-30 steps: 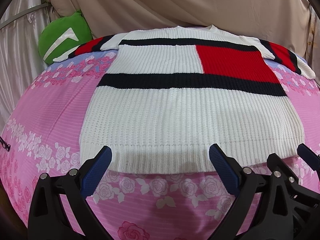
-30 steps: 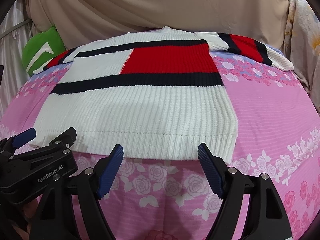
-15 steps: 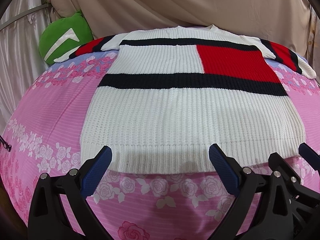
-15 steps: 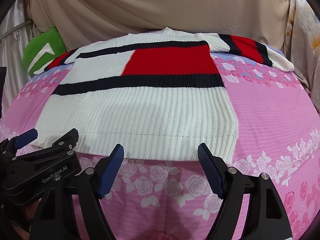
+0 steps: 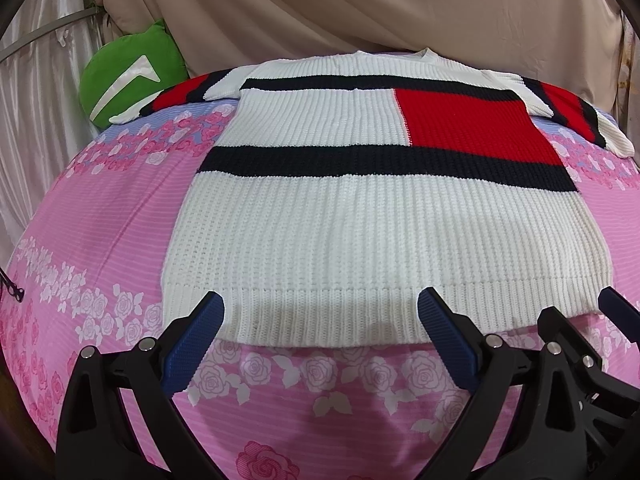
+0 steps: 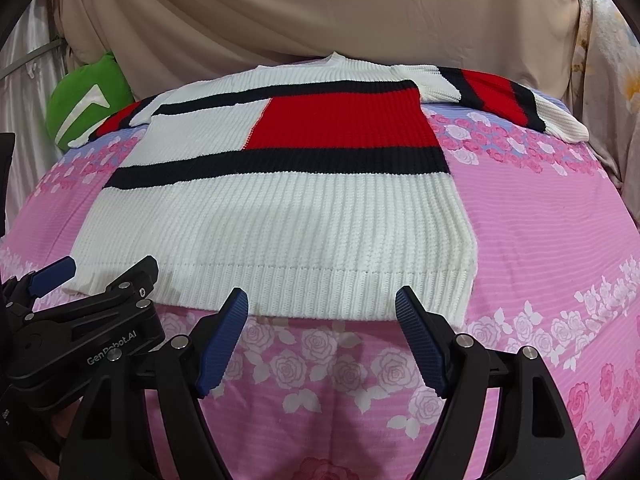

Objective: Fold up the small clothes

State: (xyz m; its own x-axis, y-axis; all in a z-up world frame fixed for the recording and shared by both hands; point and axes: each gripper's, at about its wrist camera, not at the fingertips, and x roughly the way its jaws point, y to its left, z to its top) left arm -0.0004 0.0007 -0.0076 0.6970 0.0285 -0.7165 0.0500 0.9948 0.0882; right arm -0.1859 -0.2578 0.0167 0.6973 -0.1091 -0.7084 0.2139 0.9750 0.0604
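Observation:
A white knitted sweater (image 5: 360,232) with black stripes and a red block lies flat on the pink floral bedspread (image 5: 100,240), sleeves spread at the far end. It also shows in the right wrist view (image 6: 280,224). My left gripper (image 5: 320,314) is open and empty, just short of the ribbed hem near its left half. My right gripper (image 6: 322,308) is open and empty, just short of the hem's right half. Each gripper shows at the edge of the other's view.
A green cushion (image 5: 128,72) sits at the far left corner of the bed. Beige curtains (image 5: 360,8) hang behind the bed. A floral cloth (image 6: 608,60) hangs at the far right.
Both grippers have crept slightly nearer the sweater's hem; the views are otherwise steady. Both stay open.

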